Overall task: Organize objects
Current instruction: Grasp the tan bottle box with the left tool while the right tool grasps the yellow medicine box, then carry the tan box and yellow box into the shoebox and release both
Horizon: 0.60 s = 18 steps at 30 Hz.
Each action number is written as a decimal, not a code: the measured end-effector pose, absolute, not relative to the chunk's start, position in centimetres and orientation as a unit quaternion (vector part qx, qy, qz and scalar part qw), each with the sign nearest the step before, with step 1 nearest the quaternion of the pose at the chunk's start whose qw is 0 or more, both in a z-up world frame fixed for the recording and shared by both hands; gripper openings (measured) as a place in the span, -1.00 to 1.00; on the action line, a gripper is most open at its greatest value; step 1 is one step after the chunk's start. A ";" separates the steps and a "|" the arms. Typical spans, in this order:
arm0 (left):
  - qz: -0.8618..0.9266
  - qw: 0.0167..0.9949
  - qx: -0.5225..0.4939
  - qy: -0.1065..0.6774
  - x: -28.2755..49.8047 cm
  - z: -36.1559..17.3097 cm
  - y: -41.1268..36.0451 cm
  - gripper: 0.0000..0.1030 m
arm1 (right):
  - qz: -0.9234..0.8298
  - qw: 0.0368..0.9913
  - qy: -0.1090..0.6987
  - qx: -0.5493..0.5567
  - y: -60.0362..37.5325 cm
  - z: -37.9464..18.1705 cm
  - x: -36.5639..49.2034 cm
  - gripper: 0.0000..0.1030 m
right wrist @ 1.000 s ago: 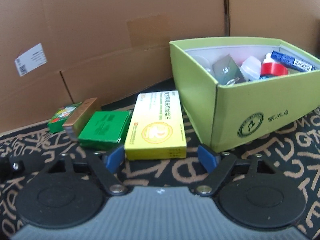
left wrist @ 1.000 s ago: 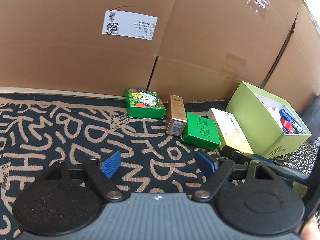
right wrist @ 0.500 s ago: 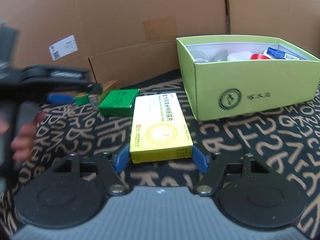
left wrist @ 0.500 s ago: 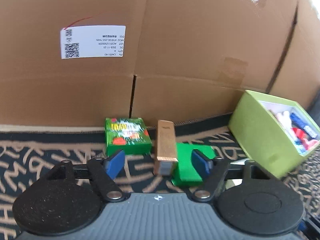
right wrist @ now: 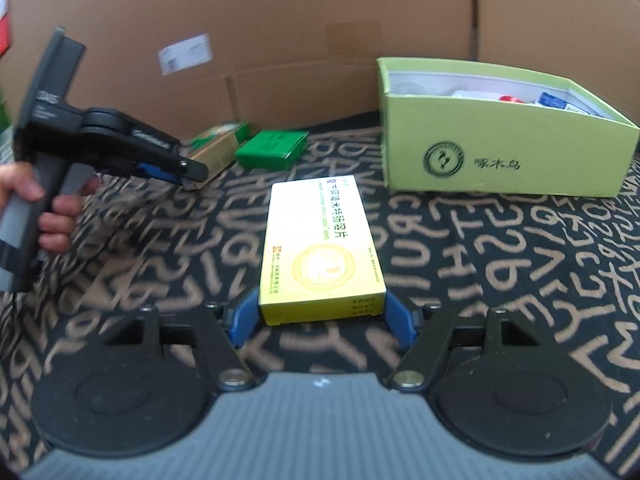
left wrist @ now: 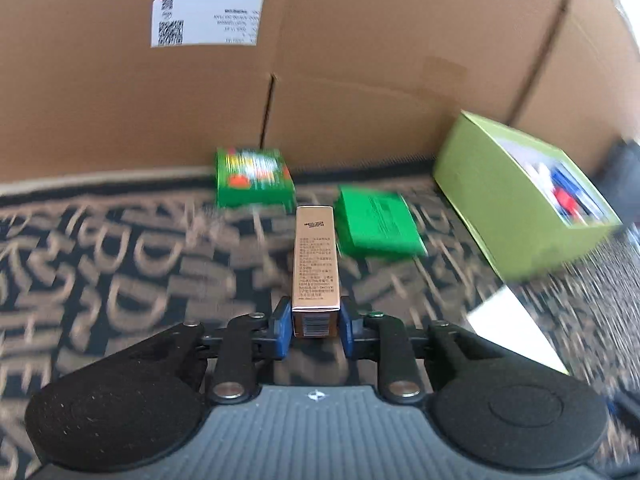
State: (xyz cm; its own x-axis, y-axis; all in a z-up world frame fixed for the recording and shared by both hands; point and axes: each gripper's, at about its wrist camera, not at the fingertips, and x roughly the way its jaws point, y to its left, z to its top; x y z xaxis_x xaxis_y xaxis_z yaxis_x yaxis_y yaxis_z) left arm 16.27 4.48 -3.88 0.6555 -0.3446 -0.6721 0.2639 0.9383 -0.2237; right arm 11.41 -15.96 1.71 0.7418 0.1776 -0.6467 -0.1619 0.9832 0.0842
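Since a second ago the left gripper has come up to the gold box; its jaws are closing, blue pads pressing the box's near end, ahead of two green boxes by the cardboard wall.

From the right wrist, the right gripper clasps the yellow box mid-mat, near the lime bin at the far edge.

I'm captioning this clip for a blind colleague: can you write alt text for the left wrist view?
The left gripper is closing its blue pads on the near end of a slim gold carton over a black mat with tan lettering. Behind lie a fruit-printed green box and a plain green box; an open lime-green bin sits right, against brown cardboard walls.
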 end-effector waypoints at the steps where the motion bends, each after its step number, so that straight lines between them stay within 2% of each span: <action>1: -0.172 0.906 -0.050 0.383 15.2 -3.8 4.7 -0.52 | 0.099 0.931 0.351 0.004 -15.9 1.8 11.0 0.31; 3: -0.176 0.906 -0.044 0.383 13.9 -3.8 4.9 -0.51 | 0.103 0.931 0.349 -0.011 -15.8 2.0 10.6 0.45; 8: -0.165 0.910 -0.032 0.380 14.3 -3.6 4.3 -0.41 | 0.096 0.938 0.332 -0.021 -15.3 2.1 11.8 0.59; 12: -0.156 0.910 -0.033 0.383 15.5 -3.9 3.5 -0.10 | 0.096 0.940 0.325 -0.031 -14.9 2.0 12.9 0.61; 18: -0.155 0.910 -0.001 0.384 15.9 -4.1 2.5 -0.15 | 0.097 0.936 0.334 -0.046 -14.9 1.4 14.4 0.61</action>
State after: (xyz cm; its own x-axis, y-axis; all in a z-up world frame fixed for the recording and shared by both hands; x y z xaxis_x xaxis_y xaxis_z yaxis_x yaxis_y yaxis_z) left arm 15.92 2.50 -4.13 0.6577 -0.2830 -0.6981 0.2809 0.9520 -0.1213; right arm 14.40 -14.87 1.41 0.7578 0.1519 -0.6346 -0.2128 0.9769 -0.0202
